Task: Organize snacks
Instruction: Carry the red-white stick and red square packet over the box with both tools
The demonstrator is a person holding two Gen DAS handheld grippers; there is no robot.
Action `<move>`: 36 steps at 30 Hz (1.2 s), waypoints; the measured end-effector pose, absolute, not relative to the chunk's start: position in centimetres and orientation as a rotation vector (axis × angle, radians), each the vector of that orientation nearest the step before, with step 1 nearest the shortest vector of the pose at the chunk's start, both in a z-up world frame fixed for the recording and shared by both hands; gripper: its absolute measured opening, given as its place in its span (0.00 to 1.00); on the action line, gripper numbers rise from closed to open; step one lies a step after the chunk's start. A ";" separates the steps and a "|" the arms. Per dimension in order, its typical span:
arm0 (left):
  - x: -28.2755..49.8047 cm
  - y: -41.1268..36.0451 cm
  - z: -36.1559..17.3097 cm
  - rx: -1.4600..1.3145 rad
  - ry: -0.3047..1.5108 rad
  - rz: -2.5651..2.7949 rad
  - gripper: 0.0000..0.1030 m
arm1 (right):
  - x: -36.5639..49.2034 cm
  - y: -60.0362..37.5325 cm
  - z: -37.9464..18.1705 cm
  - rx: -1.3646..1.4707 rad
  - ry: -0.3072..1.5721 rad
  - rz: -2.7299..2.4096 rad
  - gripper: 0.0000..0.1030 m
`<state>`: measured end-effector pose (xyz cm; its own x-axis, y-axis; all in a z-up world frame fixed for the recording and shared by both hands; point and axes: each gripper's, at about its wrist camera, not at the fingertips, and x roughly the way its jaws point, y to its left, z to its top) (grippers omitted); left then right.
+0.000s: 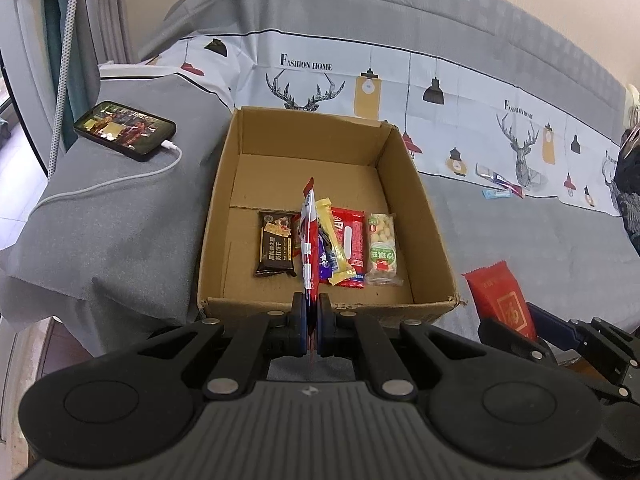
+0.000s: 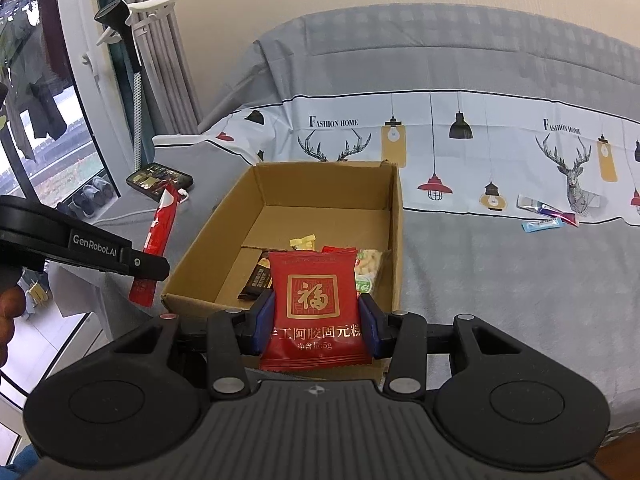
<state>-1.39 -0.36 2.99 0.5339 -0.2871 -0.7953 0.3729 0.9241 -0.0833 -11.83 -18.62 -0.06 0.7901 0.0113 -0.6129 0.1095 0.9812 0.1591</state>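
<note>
A grey cloth covered the surface (image 1: 120, 216), with a white printed sheet (image 1: 440, 92) of deer and lamps draped behind, against a beige wall. An open cardboard box (image 1: 224, 216) sat on the cloth, its floor holding a row of glossy snack packets (image 1: 352, 244). The left tool (image 1: 313, 316) was clamped tight on a thin red-and-white packet (image 1: 309, 240), edge-on above the box's near wall. The right tool (image 2: 316, 320) gripped a flat red packet (image 2: 314, 300) by its sides. Only the right view showed the window (image 2: 44, 112) and curtain (image 2: 168, 52); the left view showed the phone (image 1: 125, 130) screen lit and its white cable (image 1: 120, 182).
</note>
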 end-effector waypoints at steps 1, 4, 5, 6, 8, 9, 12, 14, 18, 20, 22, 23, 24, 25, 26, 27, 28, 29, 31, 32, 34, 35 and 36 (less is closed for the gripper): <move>-1.4 -0.4 3.0 0.101 0.928 -0.393 0.04 | -11.8 -18.6 -0.1 0.189 0.660 -0.053 0.45; -1.3 -0.4 2.9 0.100 0.931 -0.392 0.04 | -11.8 -18.6 -0.1 0.189 0.663 -0.053 0.45; -1.3 -0.4 2.9 0.100 0.932 -0.391 0.04 | -11.8 -18.6 -0.1 0.189 0.664 -0.054 0.45; -1.3 -0.5 2.9 0.100 0.932 -0.391 0.04 | -11.8 -18.7 -0.1 0.190 0.666 -0.054 0.45; -1.3 -0.5 2.9 0.099 0.933 -0.392 0.04 | -11.7 -18.6 -0.2 0.191 0.668 -0.054 0.45; -1.2 -0.5 2.9 0.099 0.933 -0.392 0.04 | -11.7 -18.6 -0.2 0.191 0.669 -0.054 0.45; -1.1 -0.6 2.8 0.101 0.935 -0.394 0.04 | -11.6 -18.7 -0.3 0.194 0.673 -0.054 0.45; -1.0 -0.7 2.7 0.104 0.937 -0.395 0.04 | -11.5 -18.7 -0.4 0.196 0.676 -0.054 0.45; -0.8 -0.7 2.6 0.104 0.943 -0.389 0.04 | -11.5 -18.8 -0.5 0.200 0.679 -0.054 0.45; -0.8 -0.7 2.5 0.103 0.946 -0.387 0.04 | -11.4 -18.8 -0.5 0.202 0.681 -0.055 0.45; -0.8 -0.7 2.5 0.104 0.946 -0.386 0.04 | -11.4 -18.8 -0.5 0.203 0.682 -0.055 0.45; -0.8 -0.7 2.4 0.104 0.947 -0.385 0.04 | -11.4 -18.8 -0.5 0.203 0.682 -0.055 0.45; -0.7 -0.8 2.4 0.104 0.949 -0.385 0.04 | -11.4 -18.8 -0.6 0.203 0.683 -0.055 0.45; -0.7 -0.8 2.3 0.104 0.950 -0.385 0.04 | -11.4 -18.8 -0.7 0.204 0.683 -0.056 0.45; -0.7 -0.8 2.3 0.105 0.951 -0.385 0.04 | -11.4 -18.8 -0.7 0.205 0.684 -0.056 0.45; -0.7 -0.8 2.2 0.104 0.953 -0.385 0.04 | -11.4 -18.8 -0.7 0.206 0.685 -0.057 0.45; -0.7 -0.8 2.2 0.104 0.954 -0.385 0.04 | -11.4 -18.8 -0.8 0.207 0.686 -0.058 0.45; -0.6 -0.8 2.1 0.104 0.955 -0.384 0.04 | -11.4 -18.8 -0.8 0.208 0.686 -0.059 0.45; -0.6 -0.7 2.0 0.104 0.956 -0.382 0.04 | -11.4 -18.8 -0.8 0.208 0.687 -0.059 0.45; -0.6 -0.7 2.0 0.103 0.958 -0.382 0.04 | -11.4 -18.8 -0.8 0.209 0.687 -0.059 0.45; -0.5 -0.7 1.9 0.103 0.958 -0.379 0.04 | -11.4 -18.8 -0.8 0.210 0.688 -0.060 0.45; -0.5 -0.6 1.9 0.102 0.958 -0.377 0.04 | -11.4 -18.8 -0.8 0.210 0.688 -0.061 0.45; -0.5 -0.6 1.9 0.101 0.959 -0.376 0.04 | -11.3 -18.8 -0.9 0.210 0.689 -0.062 0.45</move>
<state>-0.45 -0.63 1.91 0.5152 -0.2683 -0.8140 0.3569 0.9306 -0.0808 -11.35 -18.77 -0.88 0.7709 0.0128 -0.6369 0.1259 0.9770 0.1720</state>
